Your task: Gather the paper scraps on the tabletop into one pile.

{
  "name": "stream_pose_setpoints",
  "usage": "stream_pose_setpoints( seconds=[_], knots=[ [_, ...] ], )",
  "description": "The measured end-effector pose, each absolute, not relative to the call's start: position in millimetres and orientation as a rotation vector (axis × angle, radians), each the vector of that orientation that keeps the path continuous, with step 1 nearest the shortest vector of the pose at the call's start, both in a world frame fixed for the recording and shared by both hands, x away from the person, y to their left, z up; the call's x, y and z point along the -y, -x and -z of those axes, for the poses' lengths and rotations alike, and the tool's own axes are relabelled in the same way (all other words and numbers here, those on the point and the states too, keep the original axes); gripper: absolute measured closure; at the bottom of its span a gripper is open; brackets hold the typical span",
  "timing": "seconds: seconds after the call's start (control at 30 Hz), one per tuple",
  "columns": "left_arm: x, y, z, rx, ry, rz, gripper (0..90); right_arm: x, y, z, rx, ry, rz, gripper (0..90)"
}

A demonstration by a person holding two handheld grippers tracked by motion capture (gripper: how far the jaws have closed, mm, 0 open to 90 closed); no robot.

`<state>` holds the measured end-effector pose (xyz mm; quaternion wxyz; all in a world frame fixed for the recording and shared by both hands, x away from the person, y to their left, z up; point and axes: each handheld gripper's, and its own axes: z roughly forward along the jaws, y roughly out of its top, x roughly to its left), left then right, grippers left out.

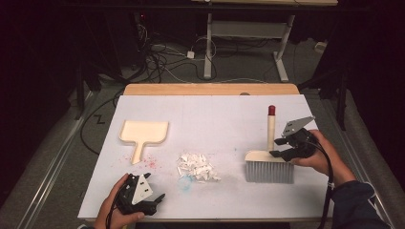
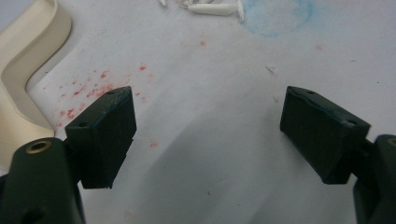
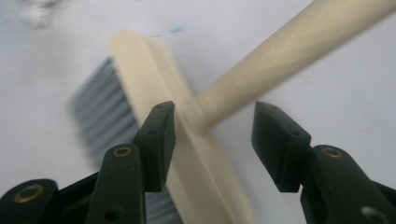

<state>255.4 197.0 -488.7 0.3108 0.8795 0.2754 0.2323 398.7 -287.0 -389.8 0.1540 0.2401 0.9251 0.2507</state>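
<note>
Lying on the bench [image 1: 219, 114] at its right side, the brush [image 1: 269, 164] sits between the right tool's [image 1: 282, 148] parted jaws, ungripped. Left tool [image 1: 155, 199] gapes empty near the dustpan [image 1: 143, 132] and paper scraps [image 1: 197, 167].

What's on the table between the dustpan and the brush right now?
In the high view, a pile of white paper scraps lies between the dustpan and the brush, with red specks near the dustpan's handle.
</note>
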Motion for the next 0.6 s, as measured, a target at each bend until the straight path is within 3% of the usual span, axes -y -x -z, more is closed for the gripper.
stream_pose_setpoints(
  seconds=[0.27, 0.6],
  knots=[
    [-197.9, -255.0, 487.7, -0.732, -2.315, -0.617, 17.6, 291.0, -400.4, 385.5, -2.46, -0.806, -0.831, 44.5],
    [-199.6, -255.3, 486.0, -0.739, -2.304, -0.635, 17.5, 286.4, -391.5, 383.7, -2.251, -0.873, -0.994, 31.6]
  ],
)
